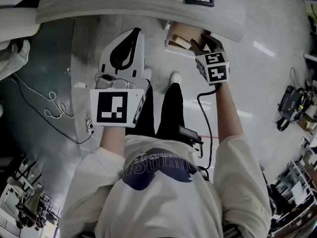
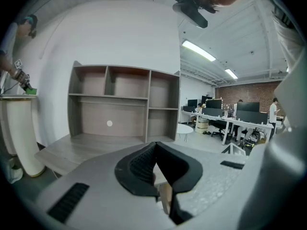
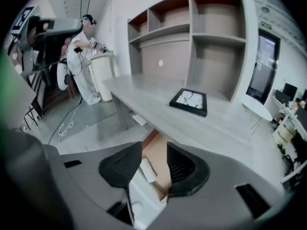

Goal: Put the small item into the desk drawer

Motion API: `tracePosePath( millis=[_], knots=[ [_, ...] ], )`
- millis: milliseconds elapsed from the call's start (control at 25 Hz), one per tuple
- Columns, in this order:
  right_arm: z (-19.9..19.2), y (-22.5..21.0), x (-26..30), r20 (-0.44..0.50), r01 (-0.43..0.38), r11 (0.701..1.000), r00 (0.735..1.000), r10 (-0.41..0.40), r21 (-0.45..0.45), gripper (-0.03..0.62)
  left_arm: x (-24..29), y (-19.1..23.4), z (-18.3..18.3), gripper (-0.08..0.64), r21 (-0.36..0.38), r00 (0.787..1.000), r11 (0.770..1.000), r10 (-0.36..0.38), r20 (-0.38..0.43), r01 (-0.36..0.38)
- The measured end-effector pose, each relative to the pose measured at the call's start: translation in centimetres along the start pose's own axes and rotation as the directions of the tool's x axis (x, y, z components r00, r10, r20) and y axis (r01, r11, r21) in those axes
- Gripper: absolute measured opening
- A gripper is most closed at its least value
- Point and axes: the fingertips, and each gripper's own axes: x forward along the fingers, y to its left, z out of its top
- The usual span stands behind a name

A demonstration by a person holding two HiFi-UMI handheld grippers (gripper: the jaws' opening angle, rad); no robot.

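Small item (image 3: pixel 147 170): white, flat, lying in open drawer (image 1: pixel 185 32) at one o'clock.
Right gripper (image 3: pixel 153 150): jaws apart, above it, empty.
Left gripper (image 2: pixel 154 145): jaws together, empty.
Handling: likely light, stiff; pinch long edges.

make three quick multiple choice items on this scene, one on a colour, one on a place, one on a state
1. What colour is the picture frame on the desk?
A. white
B. black
C. red

2. Where is the right gripper?
A. above the drawer
B. resting on the desk
C. clamped on the picture frame

3. How is the drawer?
A. shut
B. pulled open
C. taken out and set on the desk

Answers:
1 B: the frame's edge is black against the pale desk.
2 A: the right gripper view looks down between the parted jaws into the drawer.
3 B: the drawer stands out from under the desk with its wooden inside showing.
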Motion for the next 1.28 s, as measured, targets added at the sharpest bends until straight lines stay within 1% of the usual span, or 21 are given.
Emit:
tracePosePath(
  millis=[120,200,240,320,400,560,720,840,920,960,1000,1080,1160,1280],
  knots=[
    [3.3,-1.2,-4.5,0.115,0.044,0.997,0.992,-0.052,0.065,0.153,-0.2,-0.9,3.0,0.009,0.014,0.999,1.0,-0.005,0.045,0.005],
    [5.6,-1.9,-8.1,0.191,0.07,0.991,0.977,-0.091,0.113,0.147,-0.6,-1.5,5.3,0.009,0.022,0.997,1.0,-0.005,0.079,0.003],
    [6.9,-2.2,-10.0,0.234,0.086,0.987,0.965,-0.116,0.133,0.141,-0.8,-1.7,6.5,0.009,0.027,0.995,1.0,-0.005,0.096,0.003],
    [9.7,-3.0,-13.6,0.329,0.13,0.979,0.928,-0.176,0.157,0.112,-1.0,-2.1,8.7,0.008,0.04,0.991,0.999,-0.007,0.137,0.002],
    [12.1,-3.6,-17.0,0.409,0.168,0.971,0.885,-0.223,0.167,0.106,-1.1,-2.5,10.6,0.008,0.048,0.984,0.999,-0.009,0.176,0.001],
    [15.4,-3.8,-22.9,0.52,0.206,0.957,0.805,-0.284,0.203,0.1,-1.7,-3.6,13.5,0.008,0.06,0.974,0.998,-0.024,0.224,0.011],
    [18.3,-3.3,-27.9,0.627,0.267,0.941,0.702,-0.338,0.209,0.081,-2.4,-4.3,16.2,0.009,0.082,0.96,0.996,-0.042,0.277,0.02],
    [19.9,-2.6,-30.9,0.691,0.294,0.932,0.63,-0.355,0.211,0.066,-2.6,-5.0,17.7,0.008,0.09,0.949,0.996,-0.056,0.311,0.029],
    [20.9,-2.3,-32.6,0.73,0.308,0.927,0.581,-0.361,0.214,0.04,-2.7,-5.6,18.7,0.008,0.096,0.94,0.995,-0.068,0.333,0.037],
    [21.3,-2.1,-33.4,0.744,0.317,0.924,0.56,-0.365,0.214,0.027,-2.7,-5.8,19.1,0.009,0.1,0.936,0.994,-0.074,0.343,0.042],
    [21.6,-2.0,-33.9,0.753,0.326,0.921,0.545,-0.368,0.215,0.015,-2.7,-6.0,19.5,0.009,0.104,0.932,0.994,-0.08,0.353,0.046],
    [21.9,-1.9,-34.9,0.763,0.34,0.915,0.526,-0.376,0.216,0.0,-2.7,-6.5,20.1,0.009,0.109,0.924,0.992,-0.092,0.37,0.055],
    [22.2,-2.0,-35.7,0.769,0.35,0.909,0.508,-0.389,0.228,-0.002,-2.8,-6.9,20.6,0.009,0.116,0.917,0.991,-0.104,0.384,0.063],
    [22.7,-2.2,-36.7,0.782,0.355,0.9,0.472,-0.407,0.254,-0.002,-2.8,-7.4,21.1,0.008,0.128,0.909,0.989,-0.118,0.401,0.072]
  ],
)
